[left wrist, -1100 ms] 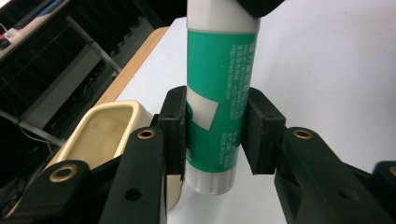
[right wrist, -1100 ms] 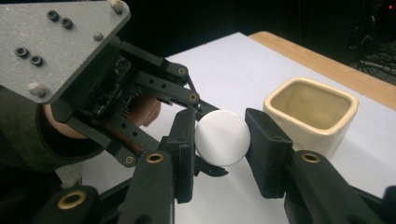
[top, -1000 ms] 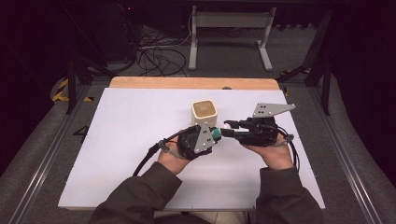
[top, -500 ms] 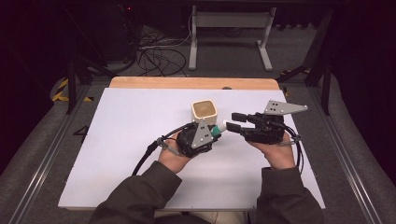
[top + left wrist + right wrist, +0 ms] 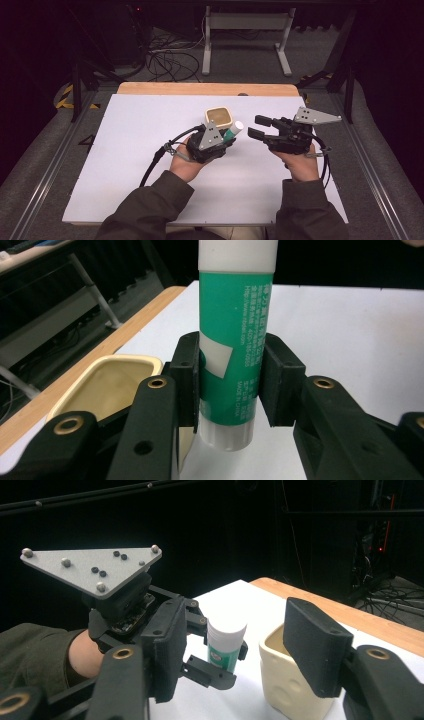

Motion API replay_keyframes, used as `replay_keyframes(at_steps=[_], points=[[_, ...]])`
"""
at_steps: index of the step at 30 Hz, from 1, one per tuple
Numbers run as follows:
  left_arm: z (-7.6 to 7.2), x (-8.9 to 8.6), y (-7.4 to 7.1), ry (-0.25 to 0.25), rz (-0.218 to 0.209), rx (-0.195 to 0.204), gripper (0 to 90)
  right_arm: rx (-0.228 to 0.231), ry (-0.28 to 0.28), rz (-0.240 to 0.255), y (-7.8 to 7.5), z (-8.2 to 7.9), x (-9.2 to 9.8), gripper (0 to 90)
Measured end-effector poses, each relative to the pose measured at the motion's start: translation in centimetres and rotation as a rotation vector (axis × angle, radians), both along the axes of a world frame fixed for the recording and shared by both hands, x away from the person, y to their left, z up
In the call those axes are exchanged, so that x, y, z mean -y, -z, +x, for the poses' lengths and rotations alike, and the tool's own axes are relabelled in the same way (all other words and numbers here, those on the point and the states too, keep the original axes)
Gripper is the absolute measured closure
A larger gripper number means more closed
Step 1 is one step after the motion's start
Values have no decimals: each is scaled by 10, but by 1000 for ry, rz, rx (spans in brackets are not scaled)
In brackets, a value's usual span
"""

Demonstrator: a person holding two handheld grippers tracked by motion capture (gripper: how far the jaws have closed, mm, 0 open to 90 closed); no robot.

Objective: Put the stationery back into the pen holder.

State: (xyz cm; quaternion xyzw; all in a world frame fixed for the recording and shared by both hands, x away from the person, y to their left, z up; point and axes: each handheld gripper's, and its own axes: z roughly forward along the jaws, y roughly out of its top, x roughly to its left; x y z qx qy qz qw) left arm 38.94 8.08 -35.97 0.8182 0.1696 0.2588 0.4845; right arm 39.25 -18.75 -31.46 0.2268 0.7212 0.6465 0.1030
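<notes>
On the white table [image 5: 125, 165], a cream cup [image 5: 219, 118] stands empty. The left gripper [image 5: 230, 385] pinches a green glue stick [image 5: 232, 350] beside it. The right gripper [image 5: 256, 127], jaws just opening, holds nothing.

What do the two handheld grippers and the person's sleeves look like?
Both the left gripper and the right gripper are black, with blocky jaw pads, brass-coloured pivot rivets and a grey three-cornered plate on top with small studs. A black cable trails from each. The sleeves are dark olive.
</notes>
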Motion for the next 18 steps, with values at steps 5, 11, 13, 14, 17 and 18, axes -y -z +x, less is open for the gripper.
replay_keyframes(at_steps=[5, 11, 13, 14, 17, 18], points=[[2, -2, -2, 6, -39, -1, 653, 11, 8, 16, 0, -1, 2, 411], [6, -6, -4, 6, -96, -6, 653, 15, 16, 30, -1, -1, 5, 395], [8, -9, -6, 4, -121, -12, 653, 16, 16, 33, -1, -1, 5, 393], [9, -9, -6, 2, -139, -16, 653, 16, 16, 33, -1, -1, 5, 392], [12, -12, -7, -1, -167, -20, 653, 20, 14, 35, 0, -2, 5, 390], [13, -13, -8, -3, -180, -22, 653, 19, 12, 36, 0, -2, 5, 388]])
